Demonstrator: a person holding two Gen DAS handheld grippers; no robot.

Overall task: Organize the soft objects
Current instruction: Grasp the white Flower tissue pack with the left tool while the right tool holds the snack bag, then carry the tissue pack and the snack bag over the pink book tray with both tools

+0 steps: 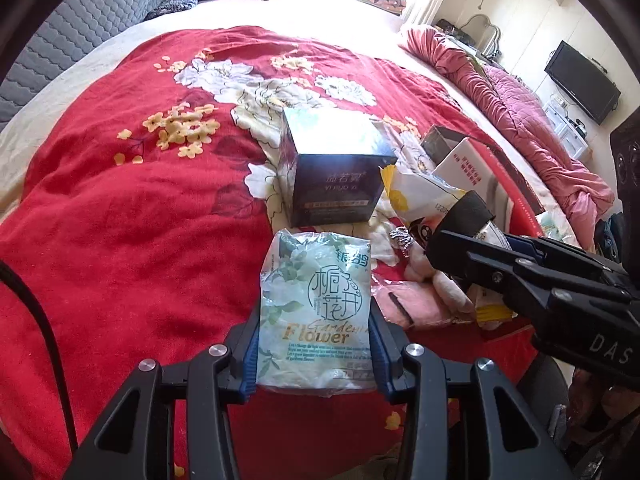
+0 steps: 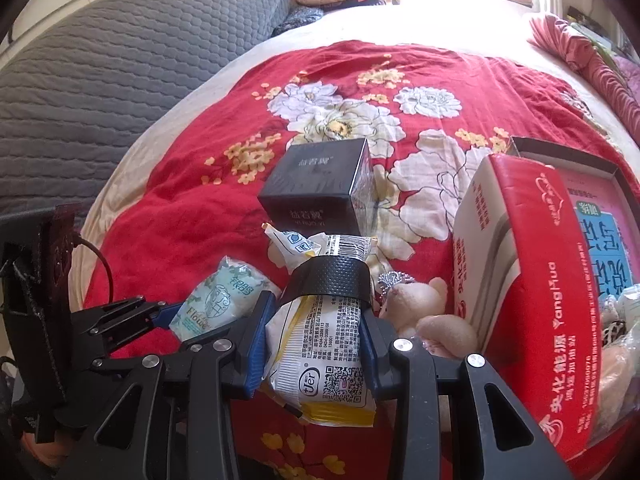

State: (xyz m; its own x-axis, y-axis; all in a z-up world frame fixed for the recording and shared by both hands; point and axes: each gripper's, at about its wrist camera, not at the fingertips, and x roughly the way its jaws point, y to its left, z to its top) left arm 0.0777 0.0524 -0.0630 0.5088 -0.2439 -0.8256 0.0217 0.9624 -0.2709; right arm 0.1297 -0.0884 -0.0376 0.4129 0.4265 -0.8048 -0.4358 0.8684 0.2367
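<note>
A pale green tissue pack (image 1: 316, 296) printed "Flower" sits between the blue pads of my left gripper (image 1: 315, 320), which is shut on its lower half. The right wrist view shows that same tissue pack (image 2: 216, 296) in the left gripper (image 2: 196, 320), just above the bedspread. My right gripper (image 2: 320, 320) is shut on a yellow and white snack packet (image 2: 320, 360) with a QR code and a black band (image 2: 328, 280) across its upper part. In the left wrist view the right gripper (image 1: 476, 236) hangs to the right of the tissue pack.
A dark square box (image 1: 332, 176) stands on the red floral bedspread (image 1: 120, 220) just beyond both grippers. A red and white carton (image 2: 540, 280) lies open at the right, a cream plush bear (image 2: 416, 304) beside it. A grey quilted headboard (image 2: 100, 80) rises at left.
</note>
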